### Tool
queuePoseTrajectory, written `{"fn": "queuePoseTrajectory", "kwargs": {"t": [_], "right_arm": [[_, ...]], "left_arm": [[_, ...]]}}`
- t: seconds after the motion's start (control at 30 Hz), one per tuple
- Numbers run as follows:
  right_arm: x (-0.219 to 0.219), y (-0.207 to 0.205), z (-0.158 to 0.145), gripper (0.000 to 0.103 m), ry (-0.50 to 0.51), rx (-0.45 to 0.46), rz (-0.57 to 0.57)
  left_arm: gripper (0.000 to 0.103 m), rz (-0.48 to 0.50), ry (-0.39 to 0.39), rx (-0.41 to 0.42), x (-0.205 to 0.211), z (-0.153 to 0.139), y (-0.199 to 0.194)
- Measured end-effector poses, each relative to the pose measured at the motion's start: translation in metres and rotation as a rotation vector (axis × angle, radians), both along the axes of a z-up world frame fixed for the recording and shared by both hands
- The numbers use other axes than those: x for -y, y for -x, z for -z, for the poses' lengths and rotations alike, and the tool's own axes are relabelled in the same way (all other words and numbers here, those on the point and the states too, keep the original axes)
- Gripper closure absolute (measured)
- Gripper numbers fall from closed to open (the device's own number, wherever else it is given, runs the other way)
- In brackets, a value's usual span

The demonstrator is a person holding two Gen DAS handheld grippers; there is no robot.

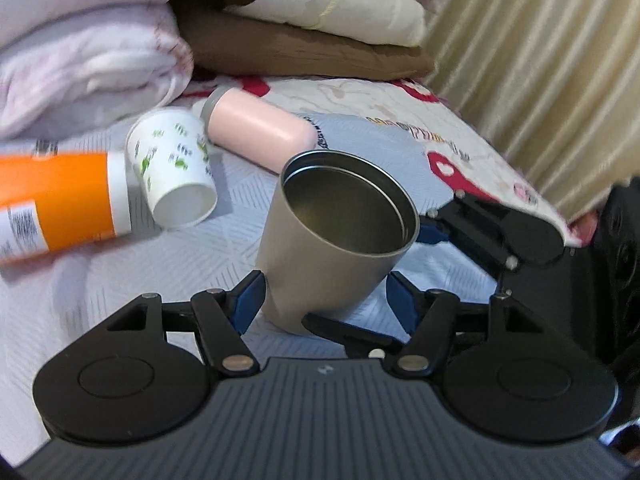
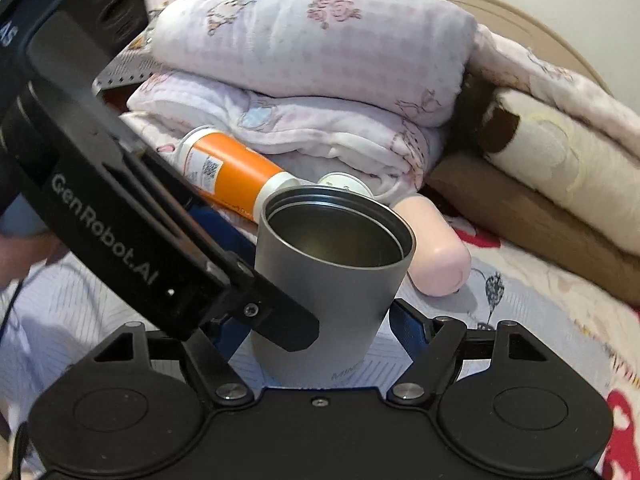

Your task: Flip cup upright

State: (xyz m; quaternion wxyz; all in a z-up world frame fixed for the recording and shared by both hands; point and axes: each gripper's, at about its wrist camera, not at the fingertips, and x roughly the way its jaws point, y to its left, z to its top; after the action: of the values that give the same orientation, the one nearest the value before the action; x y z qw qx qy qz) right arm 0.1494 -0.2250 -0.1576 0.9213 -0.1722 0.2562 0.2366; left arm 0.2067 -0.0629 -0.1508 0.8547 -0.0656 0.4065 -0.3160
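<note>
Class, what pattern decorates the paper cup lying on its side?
White with small green leaf-like prints on the paper cup; clearest in the left wrist view.

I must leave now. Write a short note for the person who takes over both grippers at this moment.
Left gripper: jaws open on both sides of the metal cup, near its base; contact unclear.
Right gripper: jaws open around the same cup; contact unclear.
The cup stands mouth up, slightly tilted, on the bed.
The paper cup still lies on its side.
Left: check the metal cup stands alone, then withdraw.
</note>
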Motion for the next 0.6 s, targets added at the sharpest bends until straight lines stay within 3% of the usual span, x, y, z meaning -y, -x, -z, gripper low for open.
{"fn": "queuePoseTrajectory", "kwargs": {"t": [0.17,0.3,0.43,0.6], "right_arm": [[0.001,0.002,-0.001,0.023,-0.03,-0.008,0.023],[0.005,0.007,-0.005,0.022,-0.079,-0.019,0.07],[0.011,0.017,-0.009,0.021,-0.133,-0.066,0.116],[0.028,0.034,-0.028,0.02,-0.242,-0.124,0.22]], "left_arm": [[0.038,-0.045,0.001,-0.02,-0.005,-0.003,0.007],[0.038,-0.076,0.048,-0.121,-0.016,-0.012,0.017],[0.037,-0.099,-0.036,-0.083,-0.012,-0.038,0.041],[0.029,-0.119,-0.078,-0.073,-0.011,-0.072,0.073]]}}
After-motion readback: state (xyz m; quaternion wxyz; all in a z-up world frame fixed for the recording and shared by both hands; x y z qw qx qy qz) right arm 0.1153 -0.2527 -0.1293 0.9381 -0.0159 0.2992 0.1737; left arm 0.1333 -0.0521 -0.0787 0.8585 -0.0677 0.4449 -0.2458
